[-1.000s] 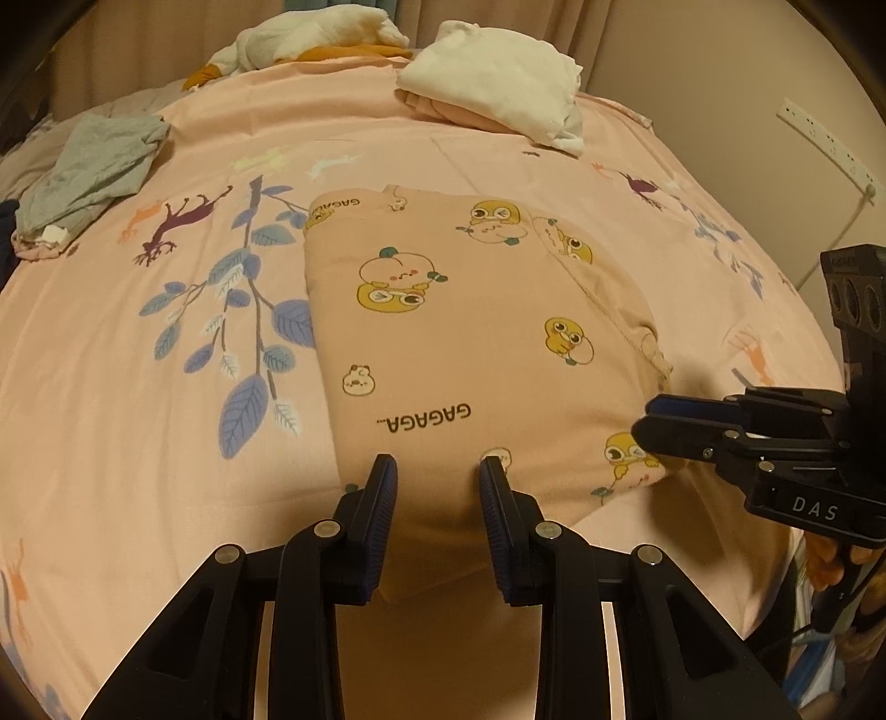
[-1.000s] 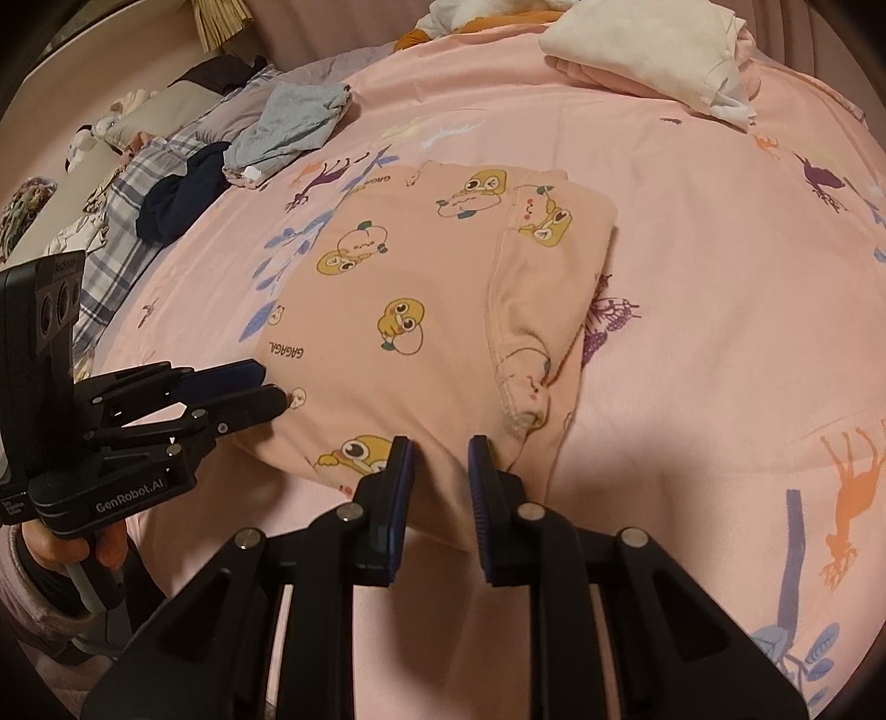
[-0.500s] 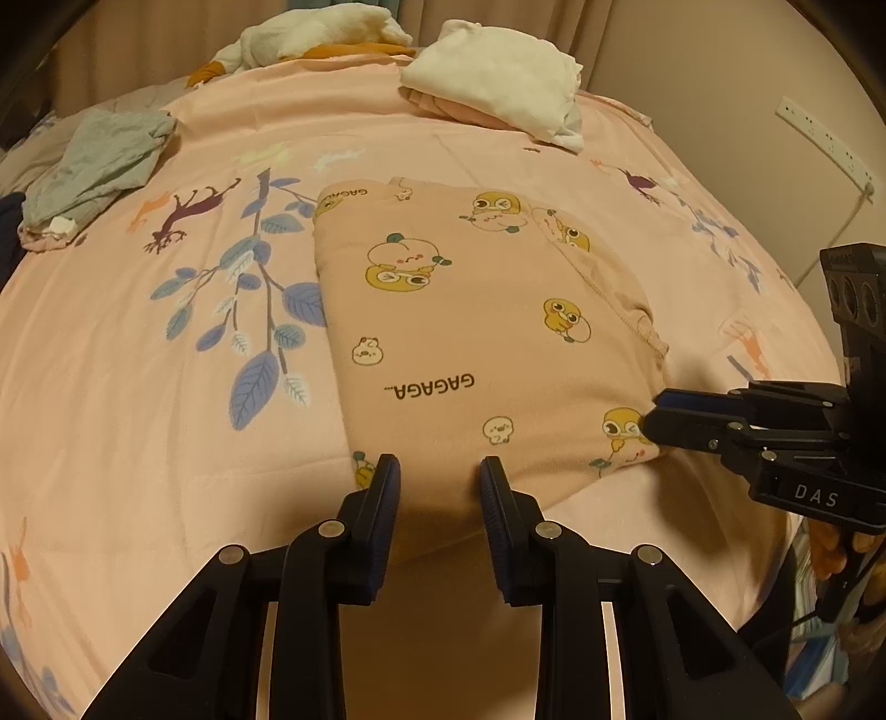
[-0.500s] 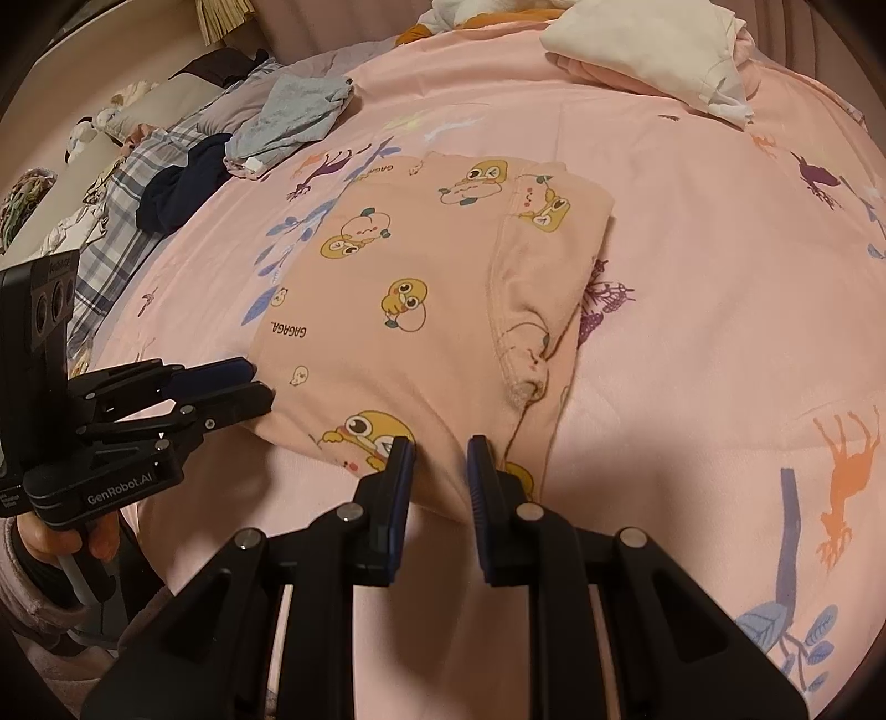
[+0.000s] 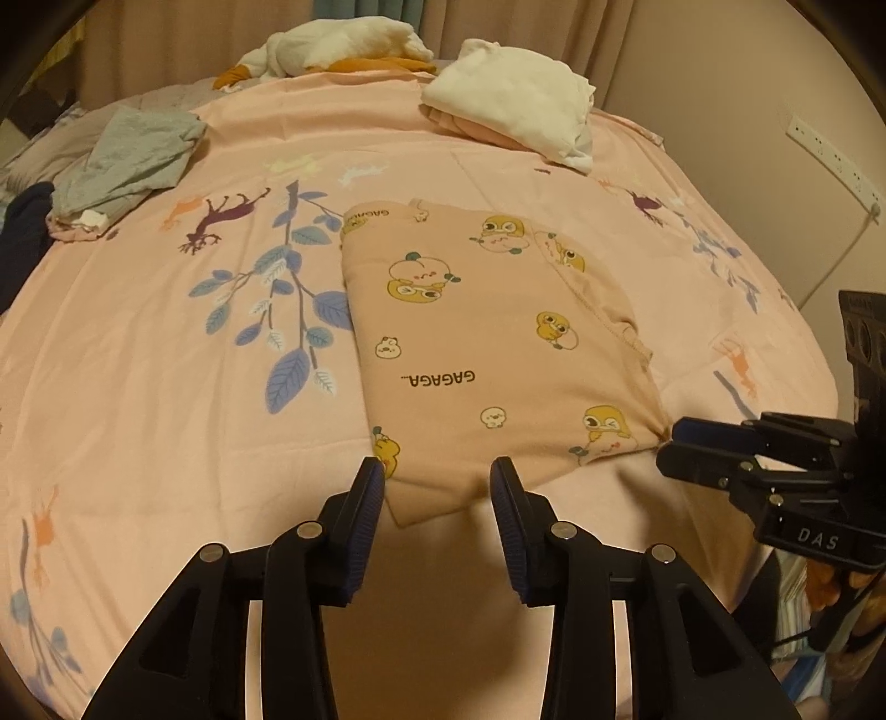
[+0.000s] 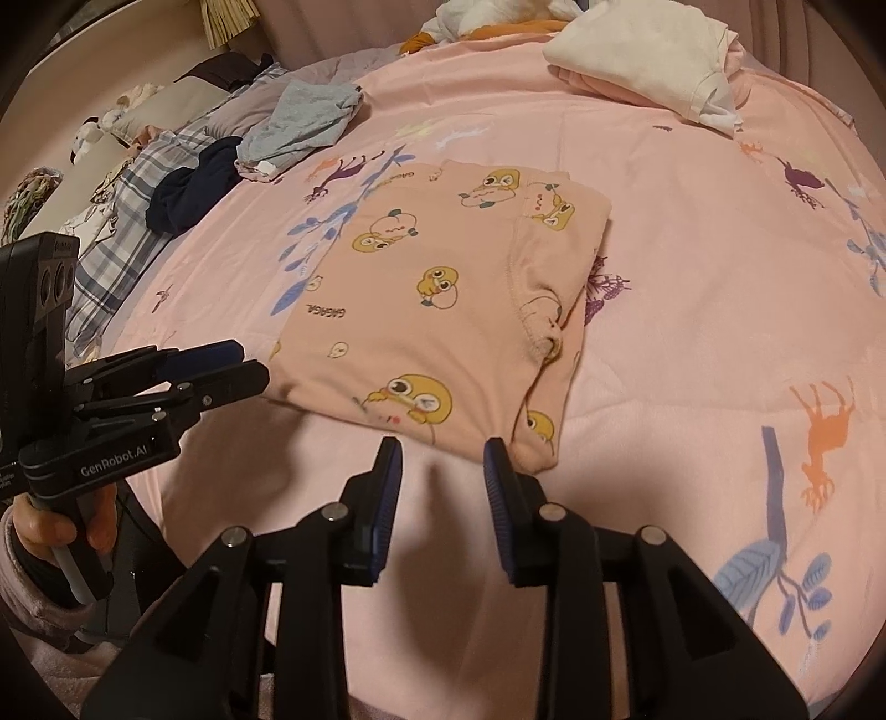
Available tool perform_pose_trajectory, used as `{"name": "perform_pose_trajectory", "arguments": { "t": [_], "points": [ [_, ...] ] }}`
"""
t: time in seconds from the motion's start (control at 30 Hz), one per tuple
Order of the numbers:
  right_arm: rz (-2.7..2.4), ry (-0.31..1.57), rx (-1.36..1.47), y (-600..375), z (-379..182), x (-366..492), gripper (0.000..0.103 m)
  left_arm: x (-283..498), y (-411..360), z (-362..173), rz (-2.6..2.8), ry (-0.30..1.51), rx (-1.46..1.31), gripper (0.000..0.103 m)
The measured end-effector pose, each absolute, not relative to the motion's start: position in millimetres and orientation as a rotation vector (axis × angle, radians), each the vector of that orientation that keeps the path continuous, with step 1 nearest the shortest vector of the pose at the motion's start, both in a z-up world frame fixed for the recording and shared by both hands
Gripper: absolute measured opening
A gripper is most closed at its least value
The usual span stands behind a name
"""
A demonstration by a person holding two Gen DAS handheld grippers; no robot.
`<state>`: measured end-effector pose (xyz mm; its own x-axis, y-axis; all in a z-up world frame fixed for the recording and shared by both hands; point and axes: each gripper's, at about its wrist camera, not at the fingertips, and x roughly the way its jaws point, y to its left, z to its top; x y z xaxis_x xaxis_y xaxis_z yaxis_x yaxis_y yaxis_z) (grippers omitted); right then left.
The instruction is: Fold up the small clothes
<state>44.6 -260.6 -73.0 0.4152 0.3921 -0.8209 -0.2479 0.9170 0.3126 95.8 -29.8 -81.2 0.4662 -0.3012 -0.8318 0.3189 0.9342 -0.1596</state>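
A wide bed takes up most of the room, covered in a pink bedsheet [image 5: 166,399] printed with blue leaves, small deer and birds. Near its middle lies the folded garment [image 5: 487,354], peach-coloured with yellow cartoon ducks and the word GAGAGA, flat on the sheet with one seamed flap turned over along its right side. Its near edge sits close to the bed's front edge.

Farther back a white folded stack [image 5: 515,105] rests on the sheet, and behind it a heap of white and orange laundry [image 5: 332,50]. Off to the left are a crumpled grey garment [image 5: 133,155], a dark navy piece [image 6: 194,188] and a checked cloth [image 6: 122,243].

The left gripper [image 5: 437,487] hovers at the garment's near left corner, its jaws opening; the corner shows between the fingers, but the pads are clear of it. The right gripper [image 6: 443,465] hangs at the near right corner, its jaws opening too, the cloth's edge just beyond the tips and nothing grasped. A hand [image 6: 39,526] in a pale fuzzy sleeve holds the left gripper's handle.
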Motion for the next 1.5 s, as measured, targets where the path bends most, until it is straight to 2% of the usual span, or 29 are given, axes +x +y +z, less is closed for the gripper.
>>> {"name": "perform_pose_trajectory", "arguments": {
  "t": [0.1,0.17,0.2,0.33,0.47,0.63,0.7,0.77,0.87,0.97,1.13,1.5],
  "points": [
    [0.397,1.059,0.155,-260,-66,38,0.036,91,-30,-75,-0.371,1.01,0.016,0.041],
    [0.394,1.048,0.157,-260,-61,34,0.038,87,-30,-70,-0.365,0.998,0.013,0.051],
    [0.393,1.043,0.157,-260,-59,32,0.038,86,-29,-68,-0.363,0.993,0.012,0.052],
    [0.377,1.024,0.169,-259,-49,28,0.058,83,-29,-61,-0.355,0.984,0.008,0.053],
    [0.354,1.018,0.187,-259,-42,27,0.069,80,-28,-55,-0.342,0.971,0.0,0.07],
    [0.336,1.009,0.19,-259,-36,23,0.077,77,-26,-46,-0.33,0.957,0.0,0.07],
    [0.324,1.003,0.189,-260,-32,21,0.083,77,-25,-44,-0.319,0.959,0.002,0.078],
    [0.314,0.994,0.189,-260,-27,20,0.092,77,-24,-40,-0.308,0.955,-0.002,0.086],
    [0.297,0.983,0.192,-260,-19,19,0.103,76,-21,-32,-0.285,0.948,-0.008,0.088],
    [0.294,0.976,0.189,-259,-9,17,0.103,76,-19,-24,-0.271,0.945,-0.02,0.095],
    [0.281,0.965,0.159,-253,5,15,0.103,73,-16,-5,-0.223,0.91,-0.007,0.101],
    [0.22,0.909,0.113,-246,41,4,0.103,61,-20,25,-0.211,0.892,0.026,0.101]
  ]
}}
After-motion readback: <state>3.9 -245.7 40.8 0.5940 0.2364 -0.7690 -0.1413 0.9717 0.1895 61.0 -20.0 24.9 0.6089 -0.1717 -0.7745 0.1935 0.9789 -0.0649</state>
